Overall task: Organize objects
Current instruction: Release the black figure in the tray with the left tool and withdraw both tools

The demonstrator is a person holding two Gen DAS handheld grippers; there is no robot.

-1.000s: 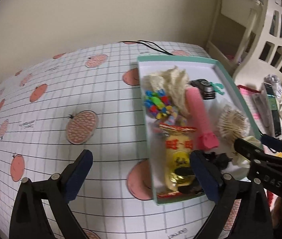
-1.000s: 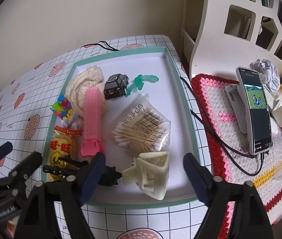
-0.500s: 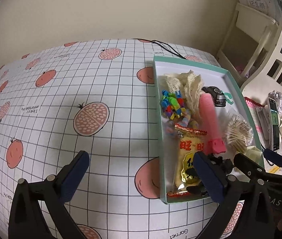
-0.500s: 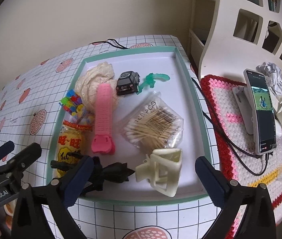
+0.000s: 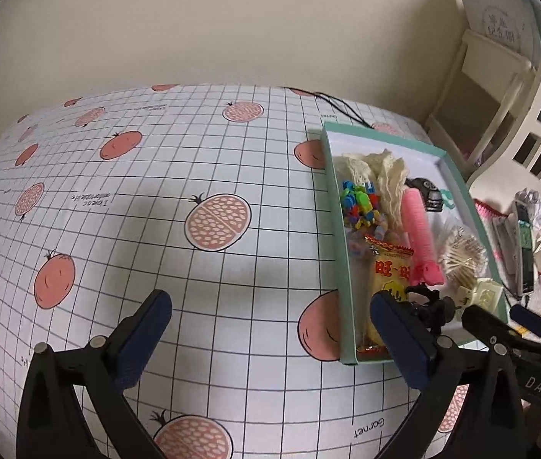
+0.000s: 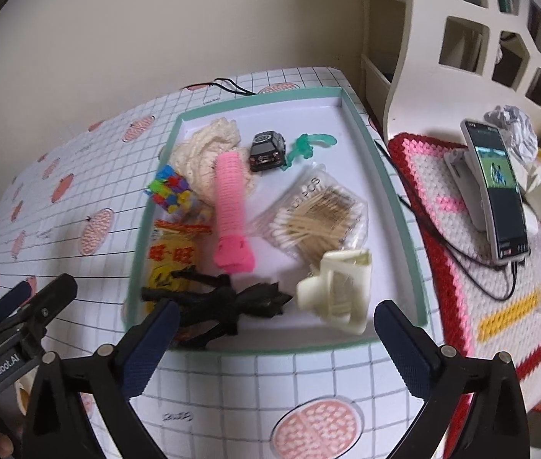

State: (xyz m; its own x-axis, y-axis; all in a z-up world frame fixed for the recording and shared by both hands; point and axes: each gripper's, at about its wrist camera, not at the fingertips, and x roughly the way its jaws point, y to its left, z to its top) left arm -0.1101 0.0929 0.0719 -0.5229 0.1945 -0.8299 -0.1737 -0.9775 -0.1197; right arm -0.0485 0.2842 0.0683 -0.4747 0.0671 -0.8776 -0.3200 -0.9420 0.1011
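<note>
We hold both grippers spread wide and empty. The right gripper (image 6: 270,338) hovers at the near edge of the tray (image 6: 385,191), the black clip (image 6: 228,298) and cream clip (image 6: 341,290) just beyond it. The left gripper (image 5: 266,331) hangs over the tablecloth (image 5: 155,191), the tray to its right.

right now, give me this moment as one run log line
left gripper: open, empty, over tablecloth | right gripper: open, empty, at tray's near edge | tray: full
</note>
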